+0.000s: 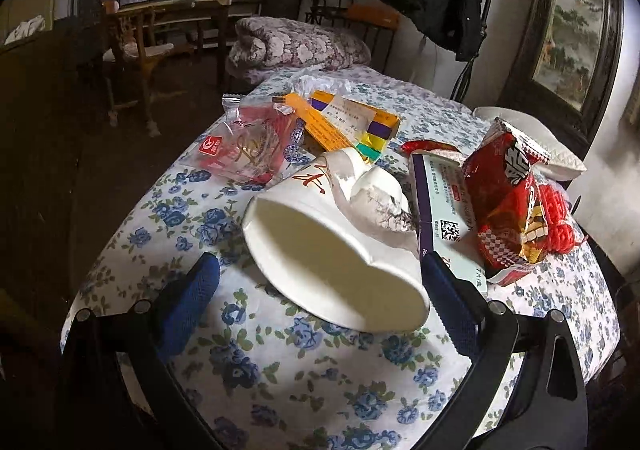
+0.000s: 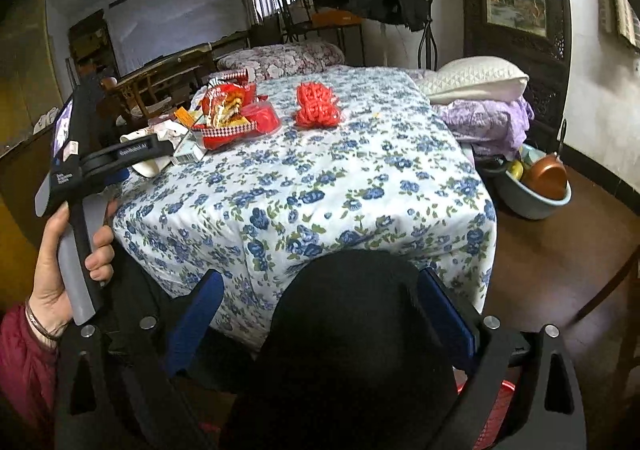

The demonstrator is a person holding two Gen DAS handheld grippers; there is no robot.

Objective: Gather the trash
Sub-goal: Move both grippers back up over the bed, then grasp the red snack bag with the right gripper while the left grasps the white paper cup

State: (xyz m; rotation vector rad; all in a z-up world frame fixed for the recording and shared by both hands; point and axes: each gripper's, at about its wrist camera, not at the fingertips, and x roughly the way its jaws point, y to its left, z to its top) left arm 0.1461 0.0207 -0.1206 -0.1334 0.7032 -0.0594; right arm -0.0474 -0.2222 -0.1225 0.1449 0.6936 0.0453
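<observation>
A crushed white paper cup [image 1: 332,250] lies on its side on the flowered cloth, mouth toward me. My left gripper [image 1: 320,282] is open, its blue pads [image 1: 192,298] either side of the cup's rim, not clamped. Behind the cup lie a red snack bag [image 1: 508,202], a purple-white box [image 1: 440,206], an orange-yellow box [image 1: 348,122] and a clear red wrapper [image 1: 248,142]. In the right wrist view my right gripper [image 2: 320,310] holds a black bag [image 2: 352,350] between its pads at the table's near edge. The left gripper [image 2: 132,154] shows at the trash pile [image 2: 224,110].
A red knotted net [image 2: 318,106] lies mid-table. A white pillow [image 2: 476,80] and purple bedding [image 2: 488,118] sit at the far right. A basin with a copper pan [image 2: 540,186] stands on the floor right. Chairs and a desk [image 1: 160,30] stand at the left.
</observation>
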